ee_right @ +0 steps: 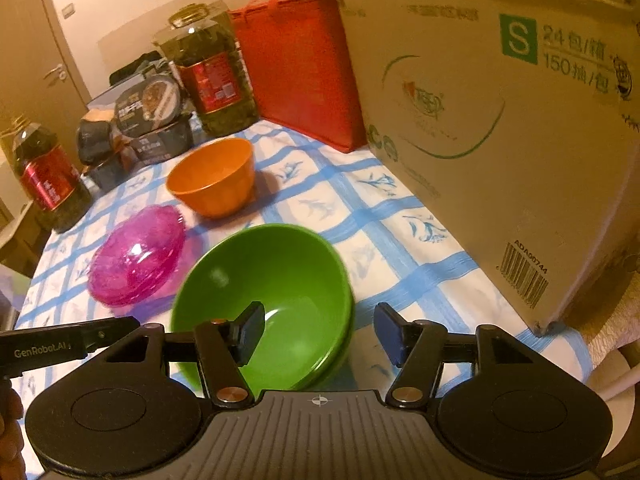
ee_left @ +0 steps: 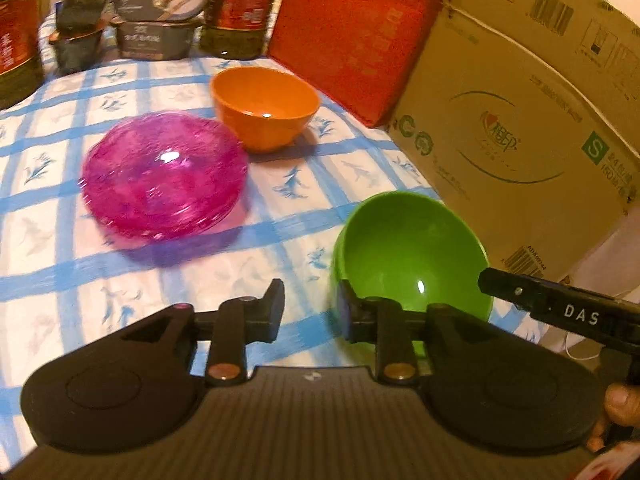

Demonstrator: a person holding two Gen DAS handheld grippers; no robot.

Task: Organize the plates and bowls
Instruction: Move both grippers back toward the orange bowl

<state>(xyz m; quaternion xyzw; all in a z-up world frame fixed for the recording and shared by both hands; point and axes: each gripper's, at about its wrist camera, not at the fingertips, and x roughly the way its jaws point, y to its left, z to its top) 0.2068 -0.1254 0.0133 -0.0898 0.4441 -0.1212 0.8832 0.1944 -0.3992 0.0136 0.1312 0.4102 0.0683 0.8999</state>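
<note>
Two bowls (ee_right: 262, 300) on blue-checked tablecloth (ee_right: 400, 216), cardboard box (ee_right: 500, 120) beside

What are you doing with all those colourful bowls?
A person holding two grippers is tidying dishes on a blue checked tablecloth. The green bowl sits nearest, right in front of both tools. The right gripper is open with one finger over the bowl's rim, gripping nothing. The left gripper is open beside the bowl too. The pink plates are stacked, and the orange bowl stands alone behind them.
</note>
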